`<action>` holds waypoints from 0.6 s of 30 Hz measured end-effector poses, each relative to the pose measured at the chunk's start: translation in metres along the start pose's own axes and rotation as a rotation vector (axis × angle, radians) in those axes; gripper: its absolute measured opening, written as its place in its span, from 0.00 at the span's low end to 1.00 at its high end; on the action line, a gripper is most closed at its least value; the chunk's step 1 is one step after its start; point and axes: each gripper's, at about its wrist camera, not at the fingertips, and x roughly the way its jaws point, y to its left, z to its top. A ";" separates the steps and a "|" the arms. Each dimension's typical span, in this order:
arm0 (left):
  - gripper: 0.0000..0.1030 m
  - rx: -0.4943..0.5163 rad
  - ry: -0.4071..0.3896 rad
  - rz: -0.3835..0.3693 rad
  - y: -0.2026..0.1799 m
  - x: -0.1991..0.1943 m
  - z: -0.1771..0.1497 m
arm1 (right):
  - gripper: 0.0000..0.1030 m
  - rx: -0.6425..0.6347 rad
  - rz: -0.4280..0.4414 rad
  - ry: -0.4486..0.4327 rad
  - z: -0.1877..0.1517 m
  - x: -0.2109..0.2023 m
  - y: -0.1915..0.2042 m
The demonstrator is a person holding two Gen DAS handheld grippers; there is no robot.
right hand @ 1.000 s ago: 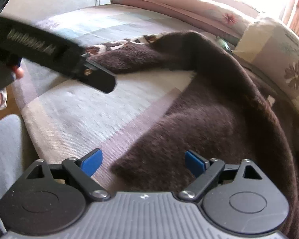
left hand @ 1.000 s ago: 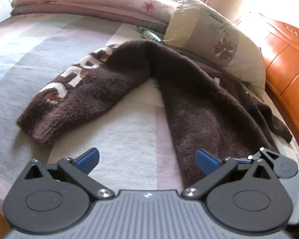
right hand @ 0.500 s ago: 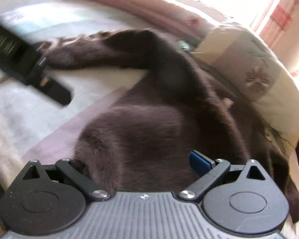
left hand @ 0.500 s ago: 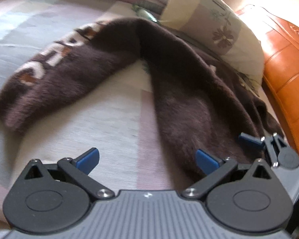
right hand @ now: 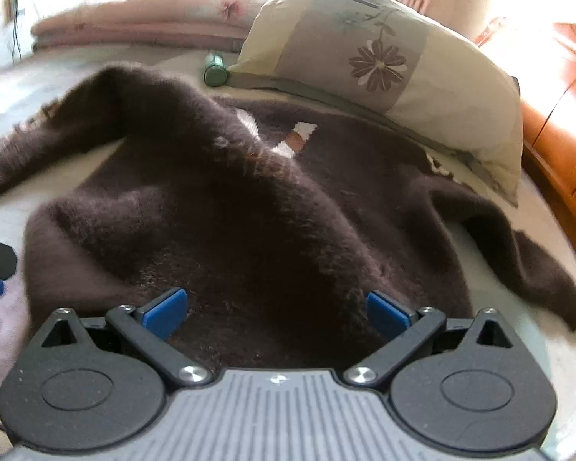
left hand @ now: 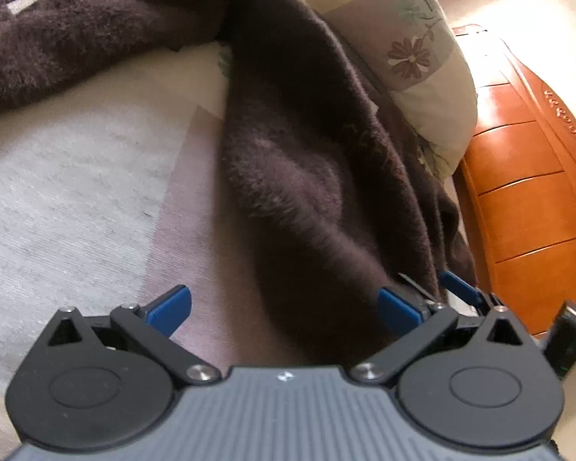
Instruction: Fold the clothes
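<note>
The bed (left hand: 76, 192), with its pale patchwork cover, fills both views and carries everything else. A wooden headboard (left hand: 526, 192) stands at 3 o'clock in the left wrist view. A floral pillow (right hand: 384, 65) lies at 1 o'clock in the right wrist view, with a folded quilt (right hand: 142, 19) at 11 o'clock behind it.

The task's thing, a fuzzy dark brown sweater (right hand: 249, 211), sprawls unfolded across the bed between pillow and grippers: one patterned sleeve runs off toward 10 o'clock in the left wrist view, and the body is rumpled into a ridge with its hem nearest the cameras. A small green bottle (right hand: 214, 71) rests just beside the pillow's corner, clear of the sweater.

The left gripper (left hand: 284, 305) has its blue pads apart, straddling the hem's left corner without pinching it. The right gripper (right hand: 274, 313) is likewise spread, low over the hem further right, holding nothing.

The step in hand looks like seizing the hem at two points. To do it well, each gripper should probably slide one pad under the edge and close on both knit layers. The two would then lift together, so the ridge shakes flat before any fold is made. The loose right sleeve at 4 o'clock could drag and bunch underneath.
</note>
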 end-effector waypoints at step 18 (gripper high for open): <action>0.99 0.052 -0.065 0.202 0.007 -0.048 0.008 | 0.98 -1.122 0.046 -0.131 -0.069 -0.045 0.149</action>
